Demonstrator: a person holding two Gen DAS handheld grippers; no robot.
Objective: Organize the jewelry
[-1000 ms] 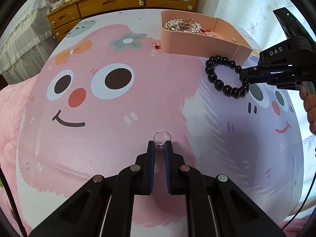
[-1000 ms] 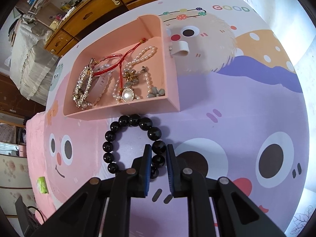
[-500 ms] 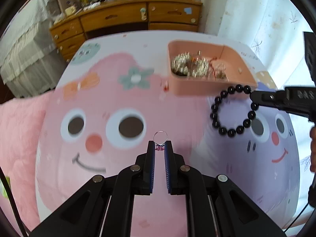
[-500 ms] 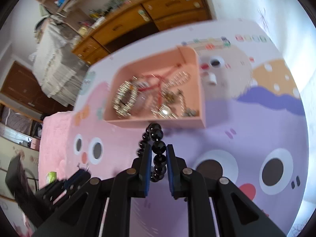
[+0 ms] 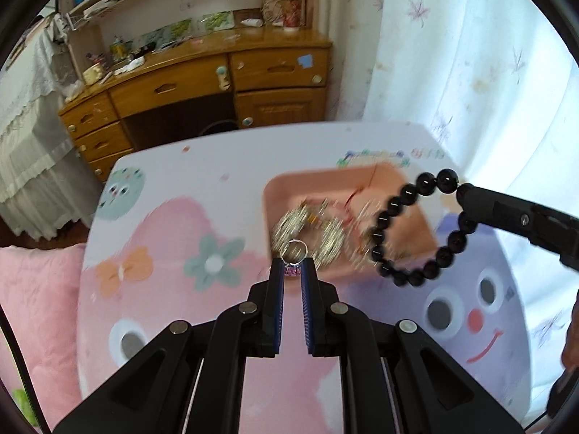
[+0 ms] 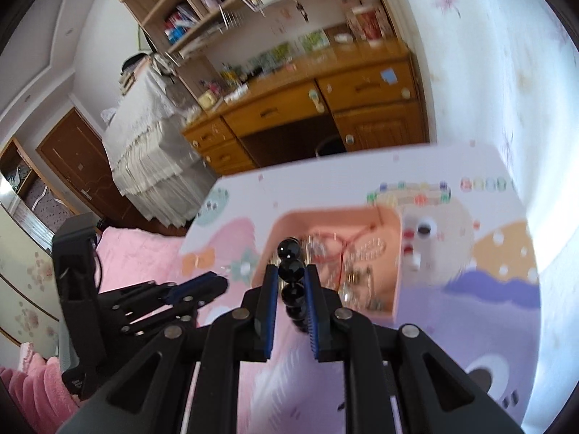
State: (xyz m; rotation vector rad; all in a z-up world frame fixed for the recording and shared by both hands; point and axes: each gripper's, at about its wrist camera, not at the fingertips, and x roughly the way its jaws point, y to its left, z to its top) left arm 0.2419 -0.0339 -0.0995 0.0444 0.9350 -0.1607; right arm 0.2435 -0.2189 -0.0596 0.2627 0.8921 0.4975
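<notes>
A small ring [image 5: 294, 249] with a pink stone is clamped at the tips of the left tool [image 5: 293, 271], its silver loop standing out past the pads. It is held in the air in front of the near edge of the pink tray [image 5: 412, 224], which lies on the cartoon-printed cover [image 5: 163, 253]. A black bead bracelet [image 5: 416, 231] is pinched by the right tool [image 6: 291, 278]; in the left wrist view its loop hangs from the tool's tip over the right part of the tray, clear of the cover. In the right wrist view the beads [image 6: 290, 270] are seen lined up between the blue pads [image 6: 272, 311], closed on them. Inside the tray a blurred heap of jewelry [image 6: 343, 264] is seen: pearl strands, a red cord, gold-coloured pieces. Beyond the cover, a wooden dresser [image 5: 202, 90] stands against the wall, and a white curtain [image 5: 470, 72] hangs at the right.
</notes>
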